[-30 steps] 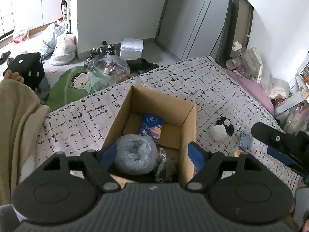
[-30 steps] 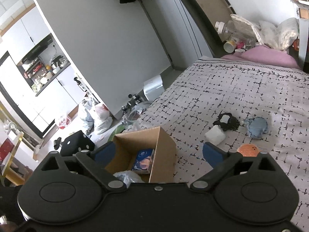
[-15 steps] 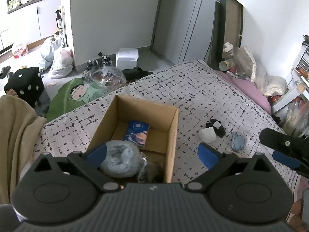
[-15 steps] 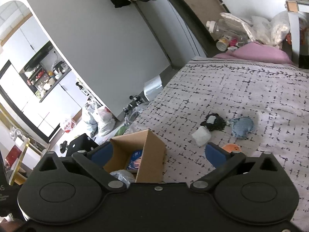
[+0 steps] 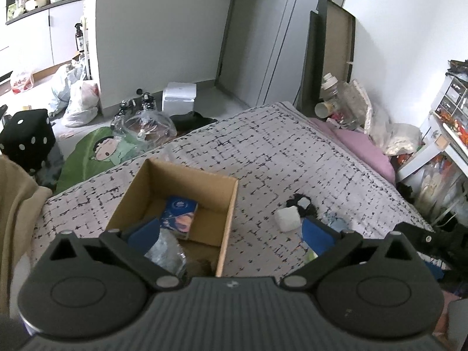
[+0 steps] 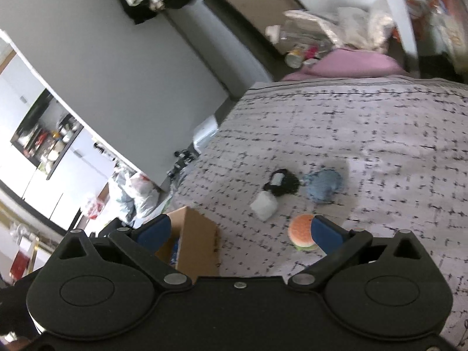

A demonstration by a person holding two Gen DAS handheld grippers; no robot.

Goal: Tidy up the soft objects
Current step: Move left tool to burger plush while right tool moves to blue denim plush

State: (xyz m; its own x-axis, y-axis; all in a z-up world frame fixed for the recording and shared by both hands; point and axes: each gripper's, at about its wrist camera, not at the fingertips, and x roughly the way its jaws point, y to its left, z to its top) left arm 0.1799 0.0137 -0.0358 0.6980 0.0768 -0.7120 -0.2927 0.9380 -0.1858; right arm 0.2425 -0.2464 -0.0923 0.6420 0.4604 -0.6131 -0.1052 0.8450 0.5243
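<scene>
The box (image 5: 181,204) sits on the bed (image 5: 278,158), already holding a grey bundle (image 5: 165,253) and a blue pack (image 5: 180,216). The left gripper (image 5: 231,232) has just been opening; nothing sits between its jaws. The right gripper (image 6: 238,232) gapes empty toward the burger toy (image 6: 301,232), white block (image 6: 264,204) and blue cloth (image 6: 323,185), with bare bedspread all around.
</scene>
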